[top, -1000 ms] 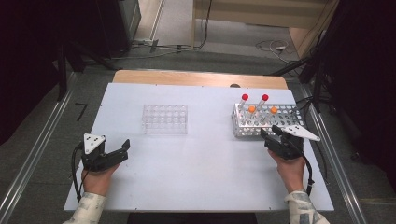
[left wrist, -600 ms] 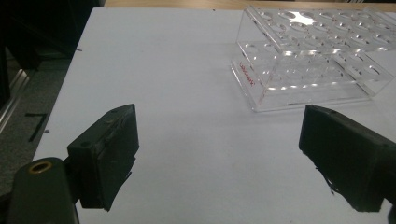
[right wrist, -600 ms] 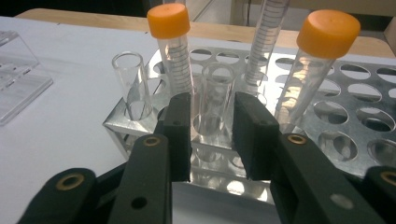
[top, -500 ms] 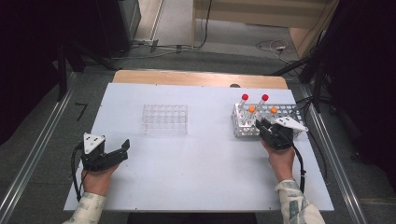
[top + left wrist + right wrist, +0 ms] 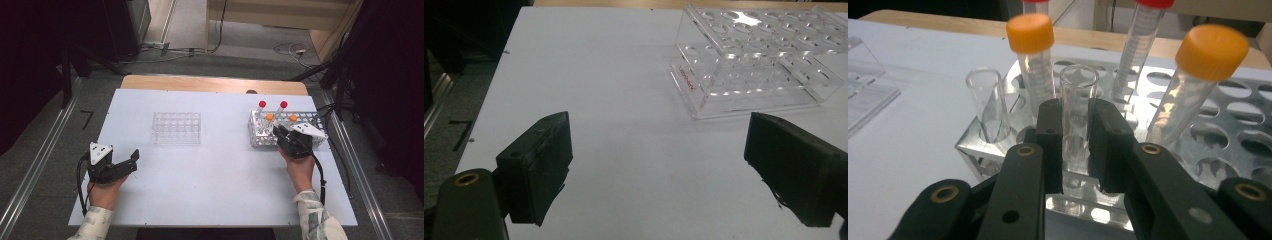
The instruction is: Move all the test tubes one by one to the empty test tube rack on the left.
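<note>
A metal rack (image 5: 310, 120) at the right holds two red-capped tubes (image 5: 262, 104), two orange-capped tubes (image 5: 269, 117) and uncapped clear tubes. My right gripper (image 5: 280, 132) is at the rack's near left corner. In the right gripper view its jaws have just been closing and the gripper (image 5: 1075, 107) is now shut on an upright uncapped clear tube (image 5: 1078, 80) standing in the rack (image 5: 1228, 145). A second uncapped tube (image 5: 985, 100) stands to its left. My left gripper (image 5: 132, 157) rests open near the table's front left, with nothing between its jaws (image 5: 656, 145).
An empty clear plastic rack (image 5: 176, 127) stands mid-table, ahead and right of the left gripper (image 5: 754, 65). Orange caps (image 5: 1030, 32) (image 5: 1212, 50) rise close on either side of the held tube. A wooden strip (image 5: 210, 84) borders the table's far edge.
The right gripper has moved forward and a little left to the metal rack, and its jaws have closed around the uncapped tube. The left hand has stayed put.
</note>
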